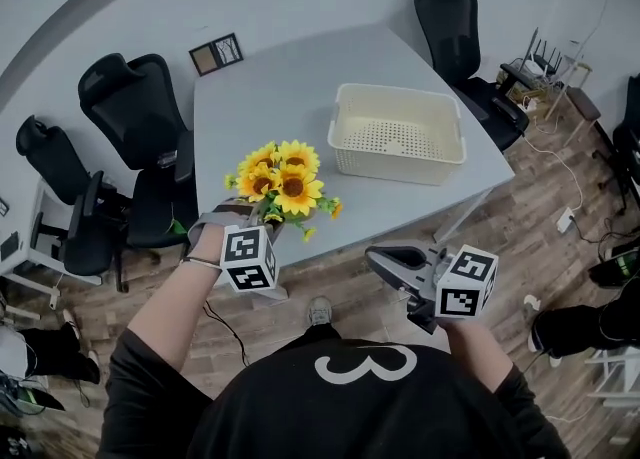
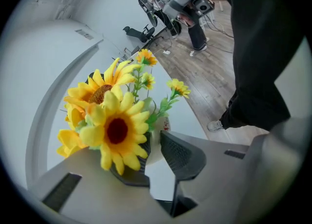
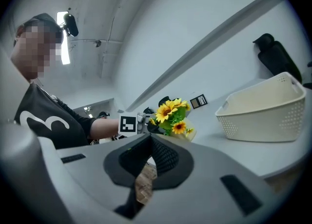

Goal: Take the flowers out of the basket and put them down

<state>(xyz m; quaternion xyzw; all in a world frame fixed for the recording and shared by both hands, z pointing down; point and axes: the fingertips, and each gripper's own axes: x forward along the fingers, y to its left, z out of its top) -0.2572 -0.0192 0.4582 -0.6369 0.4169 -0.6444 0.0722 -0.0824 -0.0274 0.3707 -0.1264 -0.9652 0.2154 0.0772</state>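
Observation:
A bunch of yellow sunflowers (image 1: 279,179) is held upright over the near left part of the grey table (image 1: 300,77), outside the cream perforated basket (image 1: 398,133). My left gripper (image 1: 262,215) is shut on the bunch's base. In the left gripper view the blooms (image 2: 109,120) cover the left jaw, and a white base shows between the jaws of the left gripper (image 2: 152,142). My right gripper (image 1: 385,259) hangs off the table's near edge over the floor, shut and holding nothing. The right gripper view shows that gripper (image 3: 151,142), the flowers (image 3: 171,113) and the basket (image 3: 263,108), which looks empty.
A small framed picture (image 1: 216,53) lies at the table's far left corner. Black office chairs (image 1: 130,107) stand left of the table, and another chair (image 1: 450,17) stands behind the basket. Cables and power strips (image 1: 570,217) lie on the wooden floor at right.

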